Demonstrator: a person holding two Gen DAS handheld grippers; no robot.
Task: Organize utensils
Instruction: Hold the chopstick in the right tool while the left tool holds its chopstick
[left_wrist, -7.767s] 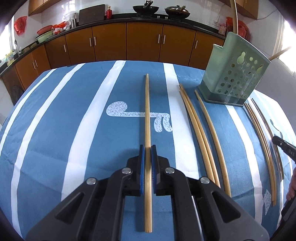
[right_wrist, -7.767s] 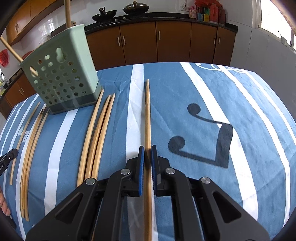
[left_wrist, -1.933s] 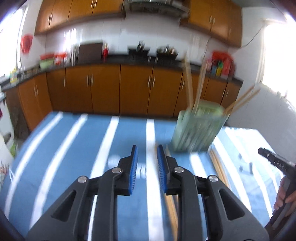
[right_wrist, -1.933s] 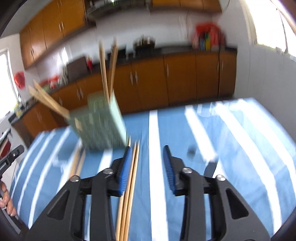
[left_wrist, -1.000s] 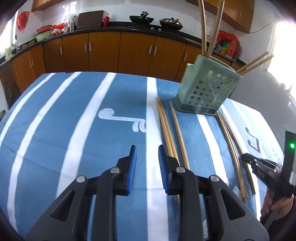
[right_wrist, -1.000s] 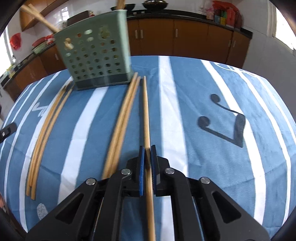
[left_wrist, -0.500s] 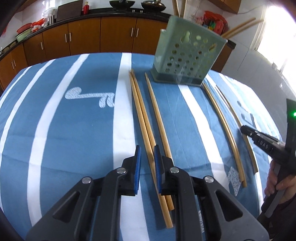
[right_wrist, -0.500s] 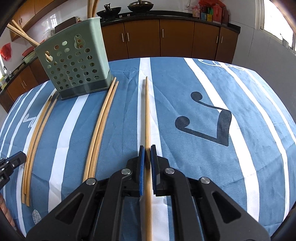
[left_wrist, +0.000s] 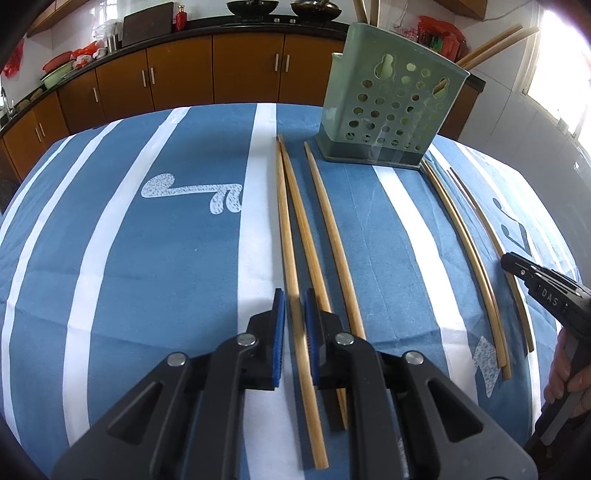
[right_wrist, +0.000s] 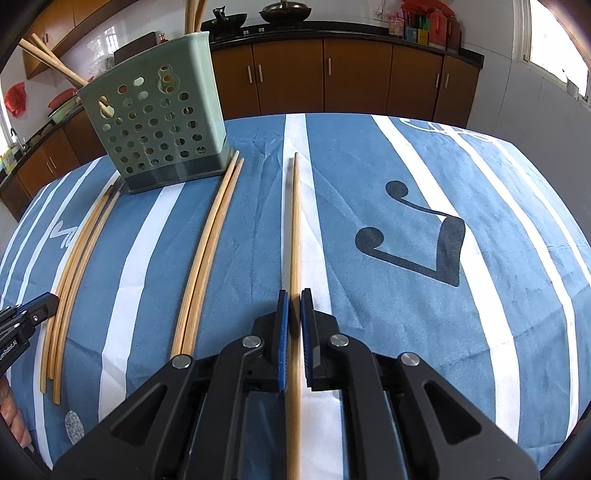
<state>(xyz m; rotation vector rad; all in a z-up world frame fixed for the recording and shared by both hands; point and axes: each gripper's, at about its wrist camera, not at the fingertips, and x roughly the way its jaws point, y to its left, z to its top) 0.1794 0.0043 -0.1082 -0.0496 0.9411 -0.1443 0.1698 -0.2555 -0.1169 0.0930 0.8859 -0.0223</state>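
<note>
Bamboo chopsticks lie on a blue striped tablecloth (left_wrist: 147, 258) in front of a green perforated holder (left_wrist: 391, 107). My left gripper (left_wrist: 294, 306) is low over the cloth, its jaws closing tight on the leftmost chopstick (left_wrist: 286, 229), which runs between the blue pads. Two more chopsticks (left_wrist: 328, 236) lie just right of it. In the right wrist view my right gripper (right_wrist: 294, 295) is shut on a single chopstick (right_wrist: 295, 221) pointing away toward the holder (right_wrist: 159, 122). Several chopsticks (right_wrist: 48, 59) stand in the holder.
A curved pair of chopsticks (left_wrist: 465, 243) lies right of the holder, beside the other gripper's tip (left_wrist: 535, 284) and a hand (left_wrist: 576, 373). Another pair (right_wrist: 207, 251) and a bundle (right_wrist: 74, 258) lie left in the right view. Brown cabinets (left_wrist: 240, 70) stand behind the table.
My left gripper has come down to the cloth and its jaws have narrowed around the leftmost chopstick. The right gripper stays shut on its chopstick.
</note>
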